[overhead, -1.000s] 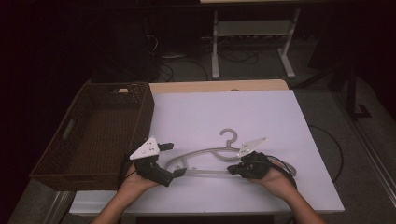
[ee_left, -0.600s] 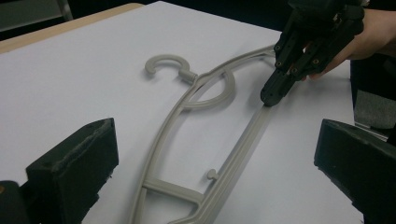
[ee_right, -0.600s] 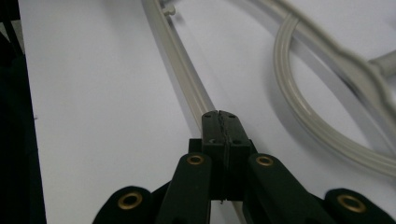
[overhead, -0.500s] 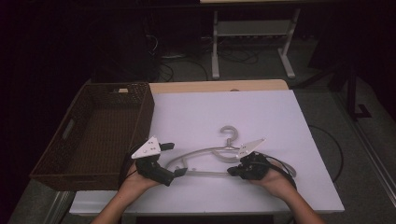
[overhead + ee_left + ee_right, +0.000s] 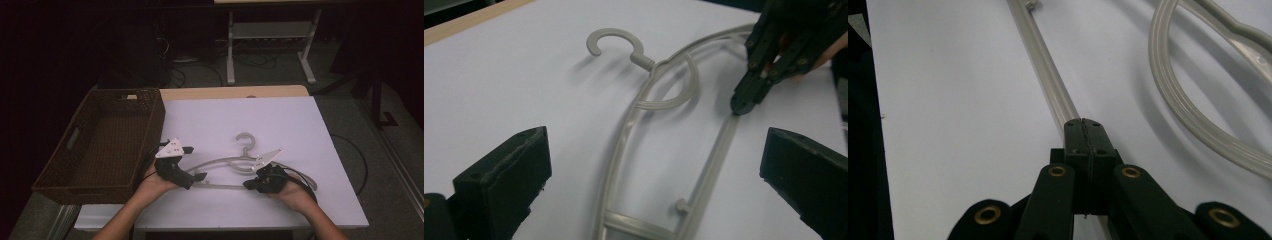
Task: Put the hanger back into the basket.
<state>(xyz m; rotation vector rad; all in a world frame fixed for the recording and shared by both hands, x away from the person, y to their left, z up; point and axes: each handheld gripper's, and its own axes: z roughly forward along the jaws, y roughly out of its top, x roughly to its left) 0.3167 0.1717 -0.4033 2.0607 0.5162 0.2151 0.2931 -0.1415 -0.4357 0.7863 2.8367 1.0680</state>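
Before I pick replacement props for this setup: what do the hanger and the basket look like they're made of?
Hanger: probably plastic, pale grey-beige, slightly translucent and smooth, with moulded ribs and a one-piece hook. Basket: looks like woven wicker or rattan, dark brown and matte, its plaited texture showing on the walls; synthetic weave can't be ruled out.

Dim lab, white table [image 5: 320,200], floor cables [image 5: 270,60], metal stand [image 5: 270,35]

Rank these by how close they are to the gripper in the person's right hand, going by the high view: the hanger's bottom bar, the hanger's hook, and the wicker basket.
From the right gripper:
1. Hanger's bottom bar: clamped in its shut jaws, at the table's near edge.
2. Hanger's hook: just beyond, toward the table's middle.
3. Wicker basket: farthest, off the left side, past the left gripper.
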